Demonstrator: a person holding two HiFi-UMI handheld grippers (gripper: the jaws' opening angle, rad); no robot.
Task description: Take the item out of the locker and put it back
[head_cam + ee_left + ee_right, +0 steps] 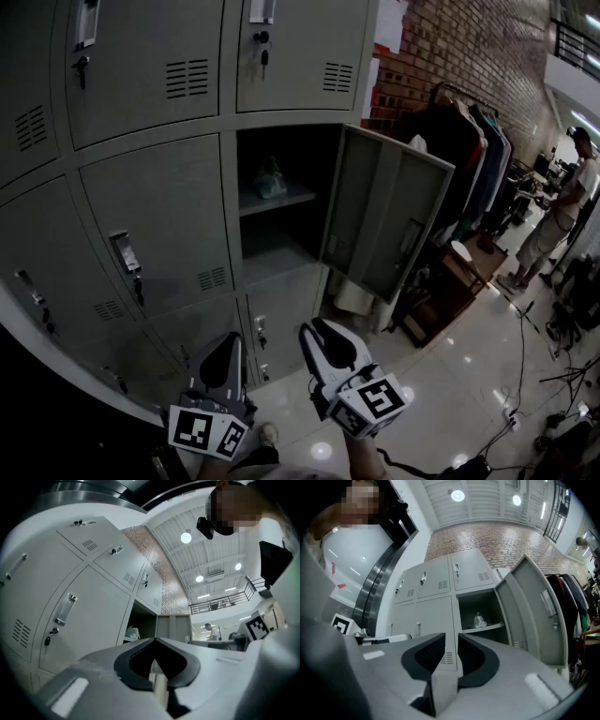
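Note:
The grey locker bank fills the left of the head view. One compartment stands open, its door (389, 216) swung out to the right. On its shelf (281, 199) lies a small pale crumpled item (270, 178), which also shows in the left gripper view (133, 632) and the right gripper view (479, 619). Both grippers hang low in front of the lockers, well short of the opening and tilted slightly up. My left gripper (232, 342) (154, 639) has its tips together and holds nothing. My right gripper (323, 330) (451, 637) shows a narrow gap between its pads, with nothing in it.
Closed locker doors with handles and keys surround the open one (159, 234). A clothes rack with hanging garments (469, 150) stands right of the door, with wooden boxes (450, 281) below it. A person (562, 206) stands far right. Cables and stands lie on the glossy floor (525, 356).

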